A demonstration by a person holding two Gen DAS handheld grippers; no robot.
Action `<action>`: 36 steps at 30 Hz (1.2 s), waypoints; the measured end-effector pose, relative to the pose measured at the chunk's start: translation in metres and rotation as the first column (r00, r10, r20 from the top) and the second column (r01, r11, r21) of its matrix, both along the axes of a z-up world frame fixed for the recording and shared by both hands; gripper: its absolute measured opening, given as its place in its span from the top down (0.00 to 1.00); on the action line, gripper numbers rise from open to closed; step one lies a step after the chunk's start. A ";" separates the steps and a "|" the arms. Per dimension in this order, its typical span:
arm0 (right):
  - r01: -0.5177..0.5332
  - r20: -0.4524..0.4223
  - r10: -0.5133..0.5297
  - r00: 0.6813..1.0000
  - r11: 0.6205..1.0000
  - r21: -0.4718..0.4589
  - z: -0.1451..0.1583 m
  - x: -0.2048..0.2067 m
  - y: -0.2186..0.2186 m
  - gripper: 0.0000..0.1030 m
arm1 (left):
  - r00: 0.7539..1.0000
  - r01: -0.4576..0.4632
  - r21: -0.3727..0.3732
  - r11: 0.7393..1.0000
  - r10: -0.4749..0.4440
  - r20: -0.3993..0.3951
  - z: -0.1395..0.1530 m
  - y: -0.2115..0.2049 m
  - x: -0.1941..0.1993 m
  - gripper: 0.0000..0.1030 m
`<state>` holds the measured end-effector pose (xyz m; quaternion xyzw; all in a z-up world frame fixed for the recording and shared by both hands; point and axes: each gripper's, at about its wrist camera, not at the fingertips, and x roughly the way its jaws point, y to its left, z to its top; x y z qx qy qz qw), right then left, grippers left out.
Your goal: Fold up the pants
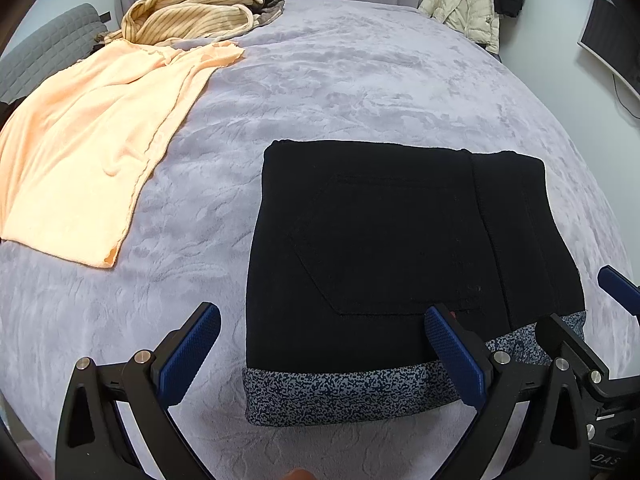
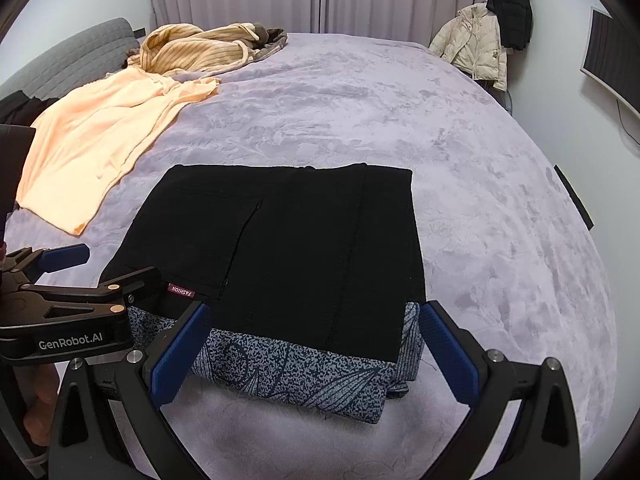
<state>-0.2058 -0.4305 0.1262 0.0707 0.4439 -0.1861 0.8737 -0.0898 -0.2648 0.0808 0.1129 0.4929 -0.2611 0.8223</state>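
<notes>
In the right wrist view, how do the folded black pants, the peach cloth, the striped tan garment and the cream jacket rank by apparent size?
1. Folded black pants, though nearest the camera.
2. Peach cloth.
3. Striped tan garment.
4. Cream puffer jacket, though farthest away.

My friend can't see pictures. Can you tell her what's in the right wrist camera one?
Folded black pants lie on top of a folded blue speckled cloth on a grey bed, with the open right gripper just in front and holding nothing. The left gripper is at the left edge, and a peach garment lies farther back.
</notes>
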 end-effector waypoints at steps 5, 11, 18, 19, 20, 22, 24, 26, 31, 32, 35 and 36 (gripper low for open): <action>0.002 -0.003 -0.002 1.000 1.000 0.003 -0.001 0.000 0.000 0.00 | 1.000 0.001 0.000 1.000 -0.001 -0.001 0.000 0.000 0.000 0.01; -0.001 -0.001 0.001 1.000 1.000 0.004 -0.001 -0.001 -0.002 0.00 | 1.000 0.004 -0.001 1.000 -0.004 -0.007 -0.001 -0.001 0.000 0.01; -0.004 0.000 0.004 1.000 1.000 0.004 -0.001 -0.002 -0.003 0.00 | 1.000 0.011 -0.006 1.000 -0.011 -0.005 -0.001 -0.002 -0.002 0.01; -0.004 0.000 0.004 1.000 1.000 0.003 -0.001 -0.002 -0.003 0.00 | 1.000 0.010 -0.007 1.000 -0.010 -0.007 -0.001 -0.002 -0.003 0.01; -0.005 0.001 0.005 1.000 1.000 0.002 -0.001 -0.003 -0.002 0.00 | 1.000 0.010 -0.007 1.000 -0.010 -0.007 -0.001 -0.002 -0.002 0.01; -0.006 0.003 0.006 1.000 1.000 0.001 0.000 -0.003 -0.002 0.00 | 1.000 0.011 -0.004 1.000 -0.011 -0.006 -0.001 -0.002 -0.002 0.01; -0.007 0.003 0.007 1.000 1.000 0.002 0.000 -0.003 -0.002 0.00 | 1.000 0.014 -0.006 1.000 -0.014 -0.012 -0.001 -0.002 -0.003 0.01; -0.005 0.003 0.005 1.000 1.000 0.001 0.000 -0.003 -0.002 0.00 | 1.000 0.012 -0.005 1.000 -0.013 -0.008 -0.001 -0.002 -0.003 0.01; -0.008 0.006 0.008 1.000 1.000 -0.001 0.002 -0.003 -0.002 0.00 | 0.999 0.023 -0.018 1.000 -0.023 -0.032 -0.002 -0.002 -0.002 0.01; -0.009 0.007 0.009 1.000 1.000 -0.001 0.002 -0.003 -0.002 0.00 | 0.999 0.022 -0.021 1.000 -0.023 -0.034 -0.001 -0.002 -0.002 0.01; -0.009 0.009 0.009 1.000 1.000 -0.003 0.003 -0.004 -0.001 0.00 | 0.999 0.029 -0.020 0.999 -0.029 -0.027 -0.001 -0.003 -0.003 0.01; -0.010 0.010 0.010 1.000 1.000 -0.002 0.003 -0.004 -0.002 0.00 | 0.999 0.034 -0.024 0.999 -0.035 -0.030 -0.001 -0.003 -0.004 0.01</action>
